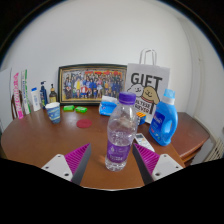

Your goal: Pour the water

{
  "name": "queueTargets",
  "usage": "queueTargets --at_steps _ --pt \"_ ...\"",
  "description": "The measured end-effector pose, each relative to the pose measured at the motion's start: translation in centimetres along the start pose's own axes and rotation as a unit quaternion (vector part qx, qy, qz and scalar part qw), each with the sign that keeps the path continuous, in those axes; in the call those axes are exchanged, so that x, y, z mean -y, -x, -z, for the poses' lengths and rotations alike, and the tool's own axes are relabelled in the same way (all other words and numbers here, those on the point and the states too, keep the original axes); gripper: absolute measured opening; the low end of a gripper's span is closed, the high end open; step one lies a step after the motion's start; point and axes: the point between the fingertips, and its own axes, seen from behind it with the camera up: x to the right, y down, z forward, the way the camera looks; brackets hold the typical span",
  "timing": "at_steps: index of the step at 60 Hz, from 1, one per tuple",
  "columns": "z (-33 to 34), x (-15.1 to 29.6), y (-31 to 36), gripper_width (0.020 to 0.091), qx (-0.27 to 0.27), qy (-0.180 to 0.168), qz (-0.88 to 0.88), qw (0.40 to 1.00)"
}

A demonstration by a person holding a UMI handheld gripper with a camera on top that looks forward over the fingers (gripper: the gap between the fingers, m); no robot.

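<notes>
Gripper view shows your tool with its two fingers spread around a clear plastic water bottle, which stands upright on the round wooden bench between the magenta pads. I read the tool as released: the bottle seems to rest on its own base with a sliver of space at each side, though the right pad sits very close to the purple label and contact there is hard to rule out. The bottle's purple cap is still on, so by my judgement no water can leave it until that comes off; the fingers straddle the lower body, a sensible height for a firm hold on a ribbed, thin-walled, slippery cylinder that will flex if you squeeze hard. Far left, a white cup with a blue band stands open-mouthed and well apart from the bottle; it looks like the likely receiver, but that is a guess. Just right of the bottle stands a blue detergent jug of glossy moulded plastic with a handle, near enough to clip when you tilt. Behind it a white paper gift bag leans by a framed photograph against the wall.
</notes>
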Motion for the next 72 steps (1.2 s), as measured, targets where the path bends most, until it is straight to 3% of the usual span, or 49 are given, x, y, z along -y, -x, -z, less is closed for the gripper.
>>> queueTargets --at_steps 8,13,18,30,49,72 --pt "-3.6 -0.5 -1.2 0.0826 0.000 -0.003 -0.007 1.000" --pt "-5.1 -0.7 -1.1 0.0705 0.010 -0.007 -0.010 1.000" --pt "-6.1 -0.2 -1.9 0.0526 -0.005 -0.021 -0.005 1.000" --pt "-6.4 0.1 -1.7 0.0405 0.007 -0.035 -0.020 0.999" --pt "-6.3 2.7 -1.5 0.0379 -0.029 -0.016 0.034 0.999" --pt "-10.5 20.0 4.3 0.0377 -0.130 -0.061 0.300 0.943"
